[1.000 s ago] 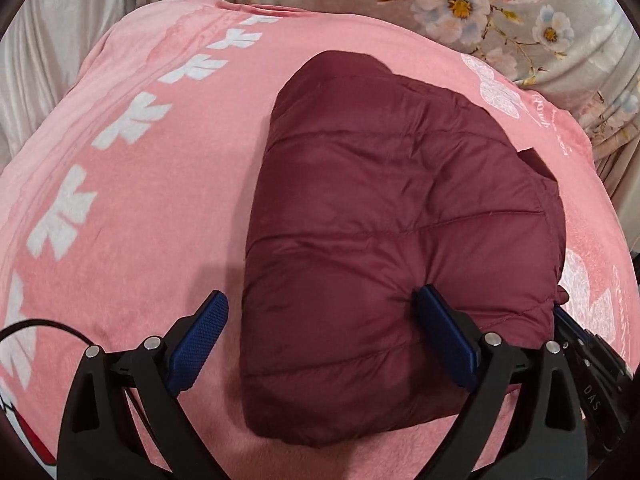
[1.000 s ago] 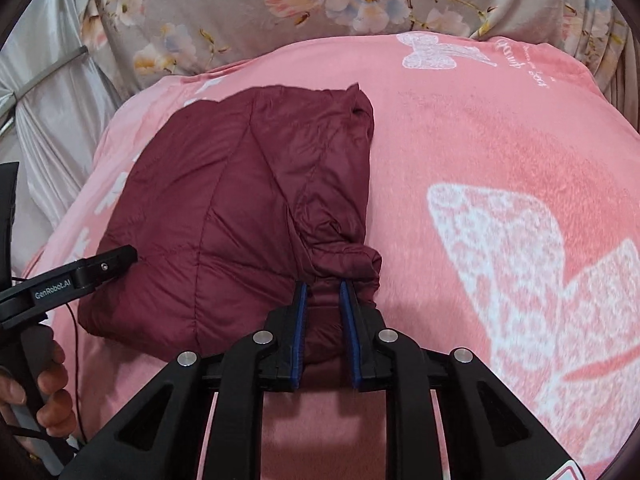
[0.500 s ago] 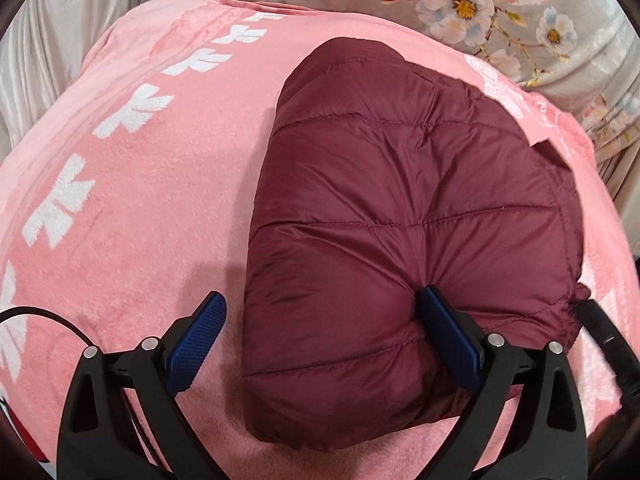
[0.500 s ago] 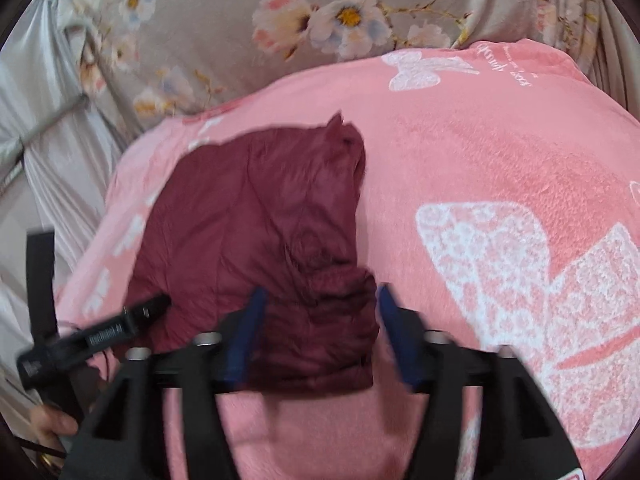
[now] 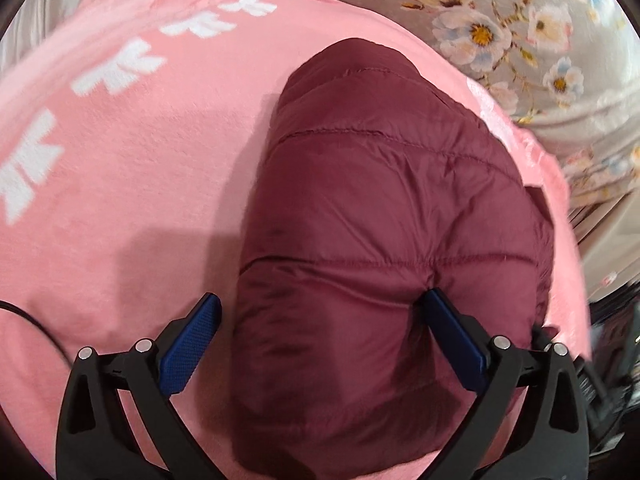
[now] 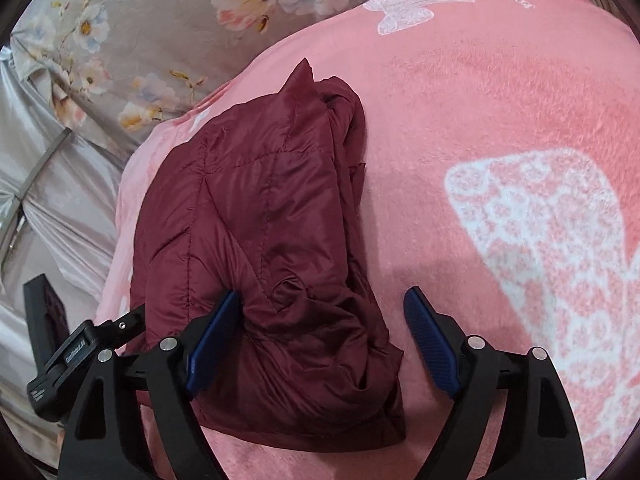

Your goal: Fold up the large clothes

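Note:
A maroon quilted puffer jacket (image 5: 384, 216) lies folded into a thick bundle on the pink blanket (image 5: 120, 152). My left gripper (image 5: 320, 308) is open and sits over the bundle's near left end; its right finger (image 5: 452, 336) presses into the padding. In the right wrist view the jacket (image 6: 260, 232) shows its bunched right edge. My right gripper (image 6: 320, 312) is open and straddles that crumpled near corner, holding nothing. The left gripper's body (image 6: 76, 360) shows at the lower left of the right wrist view.
The pink blanket (image 6: 500, 140) has white butterfly prints and covers the bed. A grey floral sheet (image 6: 160, 20) lies beyond it. Grey fabric and a metal bar (image 6: 36, 168) are at the left. A black cable (image 5: 24, 320) runs by the left gripper.
My right gripper has opened and let go of the jacket's bunched corner, which now rests on the blanket. My left gripper stayed open and shifted a little closer over the bundle.

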A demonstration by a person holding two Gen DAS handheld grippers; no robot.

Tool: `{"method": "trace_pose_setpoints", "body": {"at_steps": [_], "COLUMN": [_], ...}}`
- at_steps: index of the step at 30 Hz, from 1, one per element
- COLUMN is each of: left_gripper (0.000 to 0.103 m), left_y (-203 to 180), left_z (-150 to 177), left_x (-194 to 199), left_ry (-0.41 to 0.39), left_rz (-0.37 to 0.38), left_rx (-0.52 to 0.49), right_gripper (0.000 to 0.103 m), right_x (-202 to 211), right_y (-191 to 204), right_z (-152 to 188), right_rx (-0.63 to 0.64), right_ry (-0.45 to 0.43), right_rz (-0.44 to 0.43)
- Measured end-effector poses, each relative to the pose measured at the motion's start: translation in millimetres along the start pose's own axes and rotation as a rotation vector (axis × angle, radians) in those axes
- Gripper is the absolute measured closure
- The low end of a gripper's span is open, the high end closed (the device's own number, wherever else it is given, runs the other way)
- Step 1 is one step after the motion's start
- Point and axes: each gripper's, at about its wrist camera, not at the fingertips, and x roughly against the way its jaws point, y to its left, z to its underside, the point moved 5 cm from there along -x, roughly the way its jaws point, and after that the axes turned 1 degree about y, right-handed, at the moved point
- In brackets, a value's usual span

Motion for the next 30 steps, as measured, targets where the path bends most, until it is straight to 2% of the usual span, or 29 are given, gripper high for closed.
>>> {"method": "trace_pose_setpoints", "body": {"at_steps": [2,5,7,8,9,10,11,12,13,15,19,22,27,30], "left_gripper": [0.005,0.005,0.006,0.008,0.017,0.031,0.039,0.053,0.062,0.066,0.067,0.067,0.067,0.066], "left_y": [0,-8,-12,-13,-14,-13,-14,-15,-18,-29,-62,-90,-123,-132], "left_z": [-3,-5,-4,-5,-6,-6,-7,-10,-11,-15,-22,-24,-36,-53], "left_x": [-5,-9,-8,-7,-4,0,8,14,23,47,90,129,180,200], "left_ry": [-0.013,-0.013,-0.001,-0.003,-0.008,-0.013,-0.03,-0.041,-0.053,-0.089,-0.187,-0.291,-0.476,-0.558], "left_rz": [0.031,0.056,0.089,0.09,0.093,0.095,0.101,0.118,0.142,0.193,0.237,0.29,0.344,0.368], "left_rx": [0.015,-0.024,-0.031,-0.033,-0.032,-0.036,-0.042,-0.05,-0.063,-0.103,-0.21,-0.296,-0.4,-0.448], "right_gripper": [0.019,0.021,0.03,0.047,0.058,0.072,0.078,0.083,0.084,0.086,0.087,0.087,0.087,0.087], "right_x": [-1,-4,-8,-11,-11,-9,-5,3,12,32,90,128,176,189], "right_y": [2,5,8,9,9,10,14,18,24,37,70,88,115,135], "right_z": [0,-1,0,0,-1,-2,-2,-3,-4,-3,-4,-12,-33,-48], "right_rx": [0.005,0.028,0.033,0.016,-0.004,-0.013,-0.001,0.015,0.033,0.074,0.214,0.279,0.373,0.428], "right_ry": [0.001,0.0,0.012,0.032,0.042,0.039,0.029,0.015,-0.002,-0.046,-0.201,-0.321,-0.509,-0.606], "right_rz": [-0.007,-0.021,-0.063,-0.114,-0.144,-0.16,-0.163,-0.168,-0.17,-0.177,-0.132,-0.109,-0.107,-0.112]}}
